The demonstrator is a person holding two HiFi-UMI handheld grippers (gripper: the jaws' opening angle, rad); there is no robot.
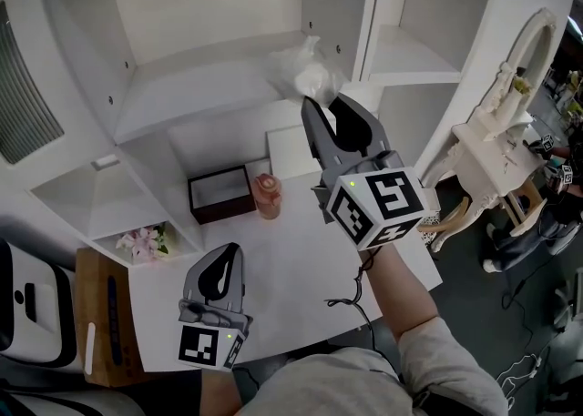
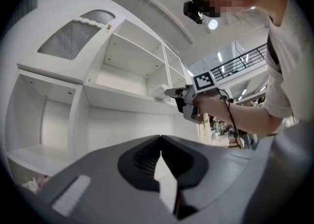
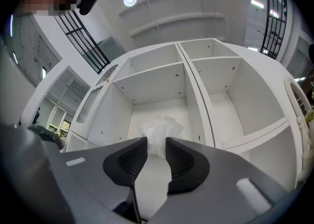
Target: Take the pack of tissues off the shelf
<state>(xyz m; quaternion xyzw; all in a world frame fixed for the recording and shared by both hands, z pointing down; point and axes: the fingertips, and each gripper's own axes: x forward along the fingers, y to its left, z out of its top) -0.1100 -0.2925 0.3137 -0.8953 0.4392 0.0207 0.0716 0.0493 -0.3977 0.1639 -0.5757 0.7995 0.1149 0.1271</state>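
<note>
A pack of tissues (image 1: 303, 68) in crinkly clear wrap lies at the front edge of a middle shelf (image 1: 209, 73) of the white shelf unit. My right gripper (image 1: 326, 103) reaches up to it, jaws shut on the pack's near end. In the right gripper view the pack of tissues (image 3: 158, 129) is pinched between the dark pads (image 3: 131, 158). The left gripper view shows the right gripper (image 2: 172, 92) at the shelf edge, holding the pack (image 2: 158, 90). My left gripper (image 1: 230, 252) hovers low over the white desk (image 1: 301, 287), shut and empty, its jaw tips meeting (image 2: 160, 138).
On the desk against the shelf unit stand a dark open box (image 1: 221, 194) and a pink bottle (image 1: 268, 196). Pink flowers (image 1: 144, 243) lie in a low left compartment. An ornate white dresser (image 1: 496, 146) stands to the right, and a wooden stand (image 1: 102, 323) to the left.
</note>
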